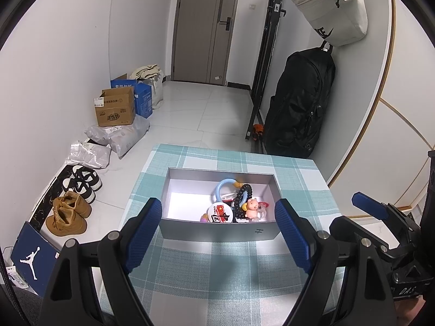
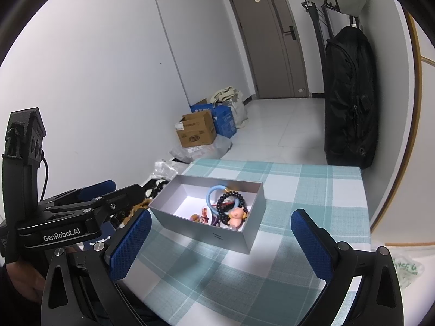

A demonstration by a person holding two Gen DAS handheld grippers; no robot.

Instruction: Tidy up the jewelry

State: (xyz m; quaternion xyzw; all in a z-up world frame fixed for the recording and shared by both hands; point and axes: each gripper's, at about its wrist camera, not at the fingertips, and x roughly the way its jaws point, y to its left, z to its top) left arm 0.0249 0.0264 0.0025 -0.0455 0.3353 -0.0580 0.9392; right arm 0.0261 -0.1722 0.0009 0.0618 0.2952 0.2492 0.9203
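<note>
Grey box (image 1: 217, 231) sits mid-table on the checked cloth (image 1: 217, 271), holding a black bead bracelet (image 1: 242, 198), blue ring (image 1: 224, 187), pink pig charm (image 1: 251, 206) and round badge (image 1: 219, 213) at its right end. Left gripper (image 1: 217, 233) hovers near side, jaws wide, empty. Right gripper (image 2: 221, 241) level beside it, likewise spread, holding nothing.

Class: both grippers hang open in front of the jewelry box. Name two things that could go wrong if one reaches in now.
1. The black bead bracelet overlaps the blue ring and pig charm, so lifting one may drag the others along.
2. The grey box sits loose on the checked cloth; a nudge from the left gripper could slide it.
</note>
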